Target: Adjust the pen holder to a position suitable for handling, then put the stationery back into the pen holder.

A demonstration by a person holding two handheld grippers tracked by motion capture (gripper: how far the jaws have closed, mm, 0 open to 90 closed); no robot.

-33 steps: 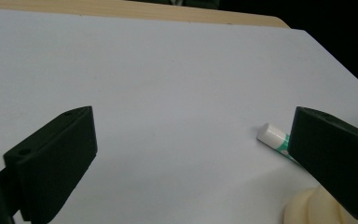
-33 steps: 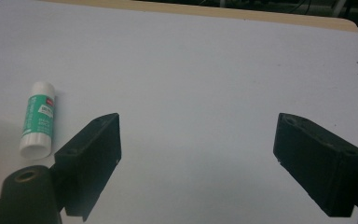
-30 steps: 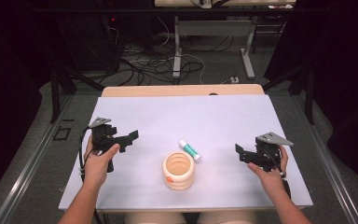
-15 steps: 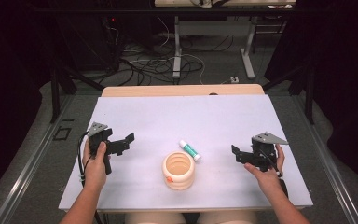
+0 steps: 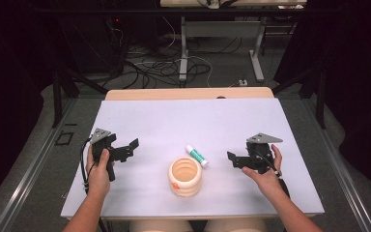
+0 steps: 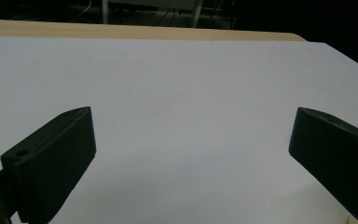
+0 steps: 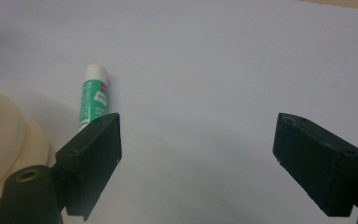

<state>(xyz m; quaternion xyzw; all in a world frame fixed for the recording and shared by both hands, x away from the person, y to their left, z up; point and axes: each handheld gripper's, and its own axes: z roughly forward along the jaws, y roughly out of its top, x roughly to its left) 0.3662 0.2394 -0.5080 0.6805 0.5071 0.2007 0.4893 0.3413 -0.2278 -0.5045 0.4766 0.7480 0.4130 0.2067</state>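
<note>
While both sets of jaws stand spread wide and hold nothing, the left gripper point(image 5: 125, 149) and right gripper point(image 5: 235, 159) flank two things on the white table point(image 5: 174, 121): one ribbed cream cup point(image 5: 186, 176) and one green-and-white tube point(image 5: 196, 155) lying just beside it.

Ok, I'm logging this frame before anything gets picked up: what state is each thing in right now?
Left gripper: open, fingers wide apart, nothing between them, held over the table.
Right gripper: open, empty, pointing toward the glue stick.
Glue stick: lying on its side, cap on, just behind the ribbed cup.
Ribbed cup: upright, mouth open; its inside looks empty.
Table: covered with a white sheet.
</note>
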